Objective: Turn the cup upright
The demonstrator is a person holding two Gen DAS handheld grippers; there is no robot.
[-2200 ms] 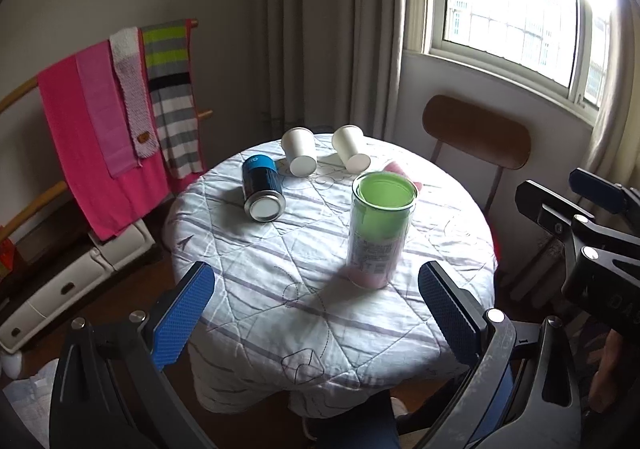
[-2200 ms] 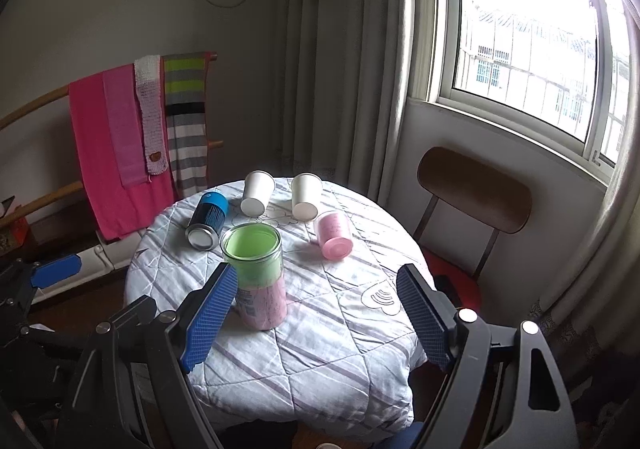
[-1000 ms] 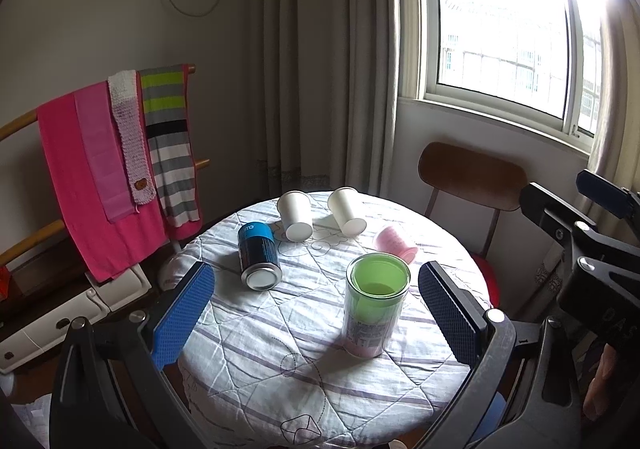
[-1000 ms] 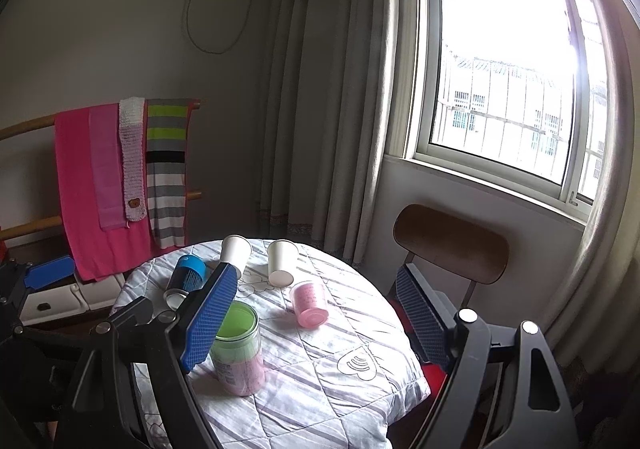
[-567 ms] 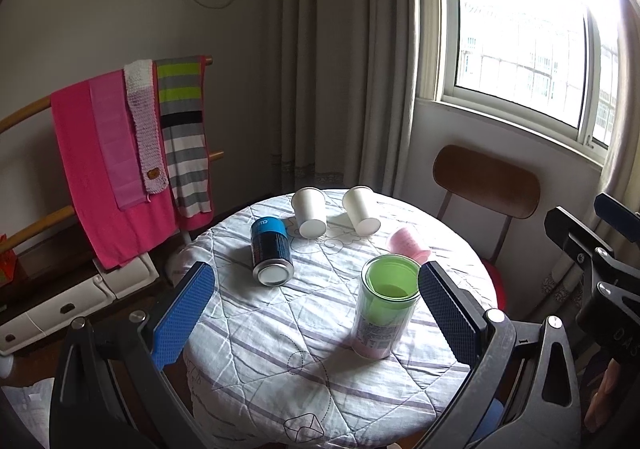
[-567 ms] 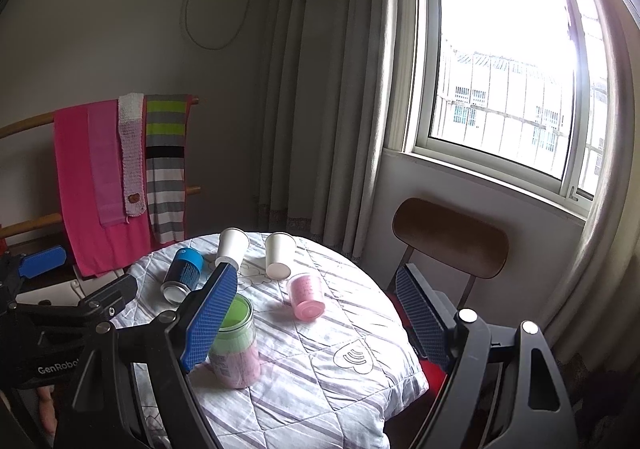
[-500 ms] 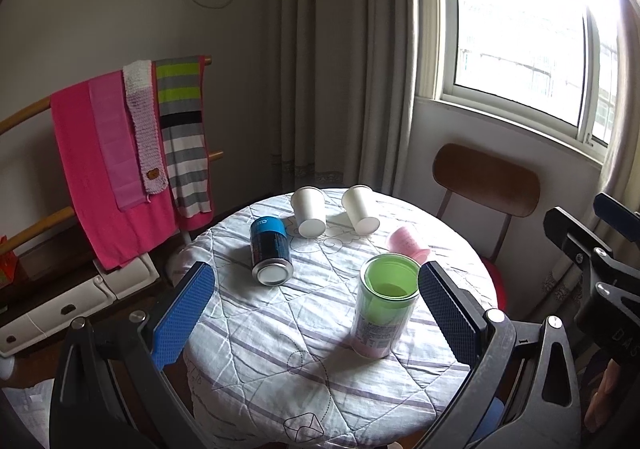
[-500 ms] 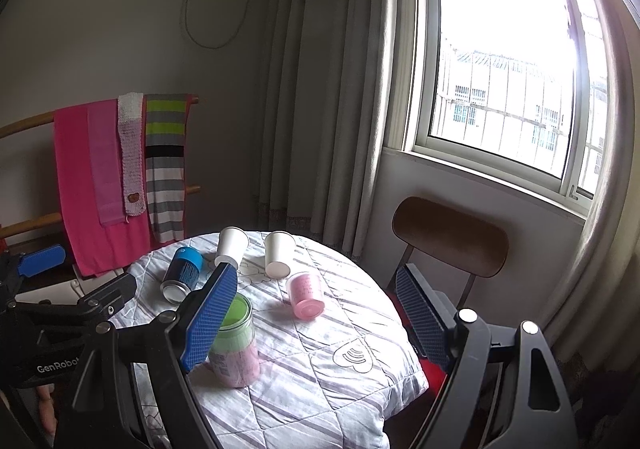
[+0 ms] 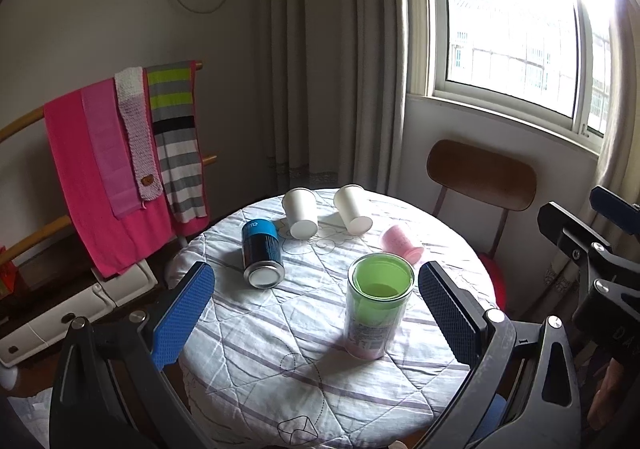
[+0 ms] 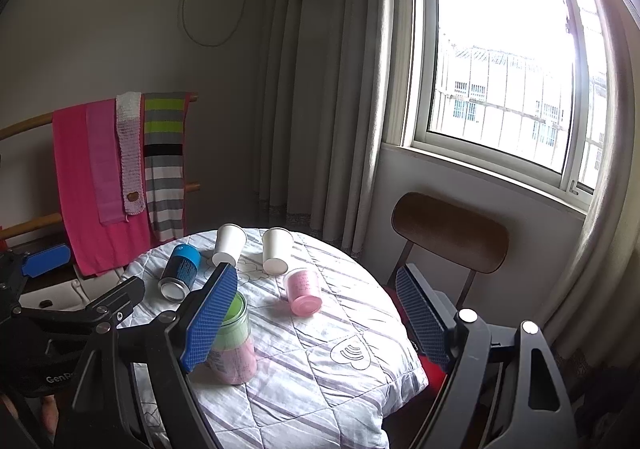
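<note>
Several cups lie on their sides on a round table [image 9: 248, 333] with a quilted cloth: two white paper cups [image 9: 301, 212] [image 9: 354, 208], a pink cup [image 9: 401, 243] and a blue can-like cup [image 9: 261, 253]. A clear green-and-pink cup [image 9: 378, 315] stands upright near the front. In the right wrist view I see the white cups [image 10: 230, 245] [image 10: 277, 251], pink cup [image 10: 304, 291], blue cup [image 10: 180, 273] and upright cup [image 10: 236, 349]. My left gripper [image 9: 316, 315] is open and empty, short of the table. My right gripper [image 10: 320, 323] is open and empty, above the table's near right side.
A wooden chair [image 9: 480, 177] stands behind the table on the right, under the window. A rack with pink and striped cloths [image 9: 120, 153] stands to the left. Curtains [image 9: 320, 57] hang behind. A white low unit [image 9: 68, 309] sits on the floor at left.
Both grippers have drawn back and risen from the table over the last two seconds, then eased slightly. Nothing on the table has moved. Both stay open.
</note>
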